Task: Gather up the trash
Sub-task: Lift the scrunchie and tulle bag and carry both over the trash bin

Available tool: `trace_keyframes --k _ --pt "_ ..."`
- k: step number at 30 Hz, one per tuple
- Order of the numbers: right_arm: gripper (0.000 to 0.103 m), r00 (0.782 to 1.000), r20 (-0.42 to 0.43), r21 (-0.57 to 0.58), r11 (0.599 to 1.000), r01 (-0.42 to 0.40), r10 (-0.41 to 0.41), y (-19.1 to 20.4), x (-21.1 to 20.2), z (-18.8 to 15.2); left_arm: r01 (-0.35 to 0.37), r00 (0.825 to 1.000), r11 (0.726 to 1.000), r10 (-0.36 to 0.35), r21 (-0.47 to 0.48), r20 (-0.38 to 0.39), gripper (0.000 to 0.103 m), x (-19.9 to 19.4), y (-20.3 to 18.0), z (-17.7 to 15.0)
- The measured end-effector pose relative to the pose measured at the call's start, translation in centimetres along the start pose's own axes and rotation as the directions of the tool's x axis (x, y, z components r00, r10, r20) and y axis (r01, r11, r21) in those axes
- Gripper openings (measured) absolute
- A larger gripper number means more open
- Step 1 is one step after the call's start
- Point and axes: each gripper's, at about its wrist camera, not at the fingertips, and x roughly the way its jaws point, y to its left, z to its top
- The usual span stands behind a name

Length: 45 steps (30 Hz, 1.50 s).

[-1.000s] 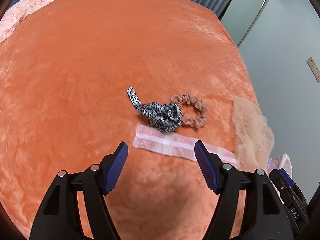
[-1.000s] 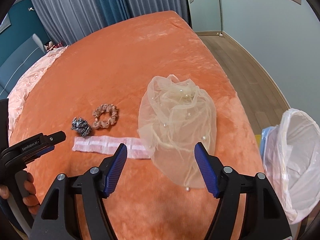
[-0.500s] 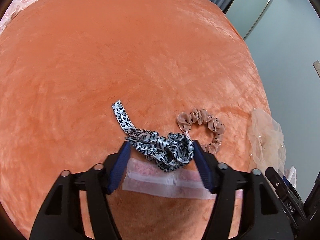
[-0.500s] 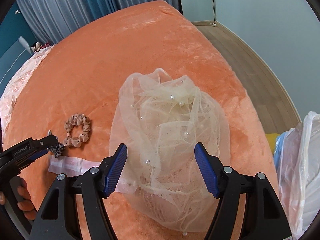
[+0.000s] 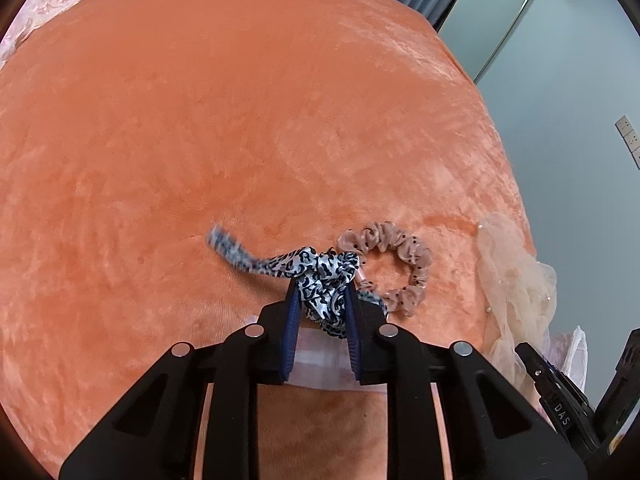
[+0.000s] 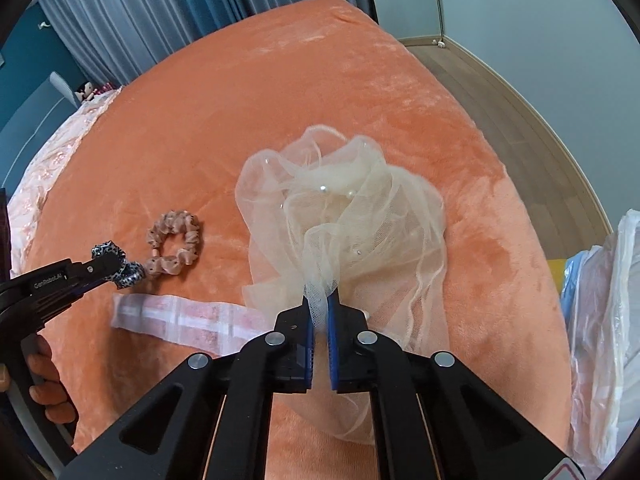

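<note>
My left gripper (image 5: 320, 292) is closing on a black-and-white leopard-print scrunchie (image 5: 320, 276), whose bunched cloth is pinched between the blue pads while its tail trails left over the orange bedspread. In the right wrist view the same left gripper (image 6: 116, 270) shows at the left edge, holding that scrunchie (image 6: 132, 274). My right gripper (image 6: 320, 300) is shut on a gathered fold of the cream tulle veil with pearls (image 6: 348, 216). A tan dotted scrunchie (image 5: 400, 264) (image 6: 176, 240) lies beside the leopard one. A long pink-and-white wrapper (image 6: 180, 320) (image 5: 320, 360) lies flat below both.
The orange bedspread (image 5: 240, 120) covers the whole bed. A bin lined with a white plastic bag (image 6: 608, 320) stands at the bed's right edge. Wooden floor (image 6: 520, 100) runs along the right side. Curtains (image 6: 120, 20) and a pink lace cover (image 6: 52, 160) lie at the far left.
Both grippers came down onto the bed and closed: the left around the leopard scrunchie, now lifted and bunched, the right on a fold of the veil, which is drawn up into a bunch.
</note>
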Motion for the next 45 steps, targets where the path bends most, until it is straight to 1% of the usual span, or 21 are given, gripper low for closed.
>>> trace_keyframes --k 3,6,12,19,25,31,35,43,45 --pt "0.005 0.999 0.029 0.000 1.000 -0.017 0.017 0.1 -2.0 0.3 0.009 1.000 1.000 -0.010 0.007 0.022 0.020 -1.6 -0.8 -0.1" --pt "0.005 0.997 0.068 -0.001 0.999 -0.033 0.033 0.3 -4.6 0.6 0.028 0.998 0.999 -0.029 0.021 0.052 0.020 -3.9 -2.0 -0.4" --pt "0.005 0.986 0.156 -0.003 0.998 -0.060 0.059 0.2 -10.6 0.8 0.079 0.990 0.994 -0.087 0.075 0.108 0.020 -9.4 -5.8 -1.5" --pt "0.005 0.964 0.256 0.004 0.997 -0.072 0.069 -1.0 -17.7 0.1 0.129 0.977 0.978 -0.154 0.163 0.149 0.020 -14.7 -11.7 -4.1" --pt "0.005 0.940 0.335 0.024 0.997 -0.071 0.059 -3.5 -23.3 -1.0 0.153 0.965 0.956 -0.199 0.249 0.169 0.020 -18.1 -16.7 -7.1" --pt "0.005 0.919 0.392 0.066 0.996 -0.065 0.034 -7.3 -27.3 -2.2 0.166 0.957 0.927 -0.234 0.336 0.171 0.020 -20.4 -21.9 -10.4" --pt "0.005 0.908 0.419 0.096 0.994 -0.055 0.009 -10.0 -29.4 -3.3 0.177 0.954 0.907 -0.254 0.382 0.161 0.020 -21.1 -24.8 -12.4" --pt "0.005 0.891 0.453 0.156 0.987 -0.048 -0.028 -14.3 -32.0 -5.0 0.190 0.951 0.864 -0.280 0.467 0.132 0.020 -21.5 -29.6 -15.7" --pt "0.005 0.888 0.458 0.167 0.985 -0.047 -0.035 -14.7 -32.3 -5.2 0.192 0.950 0.854 -0.285 0.484 0.126 0.020 -21.5 -30.6 -16.3"
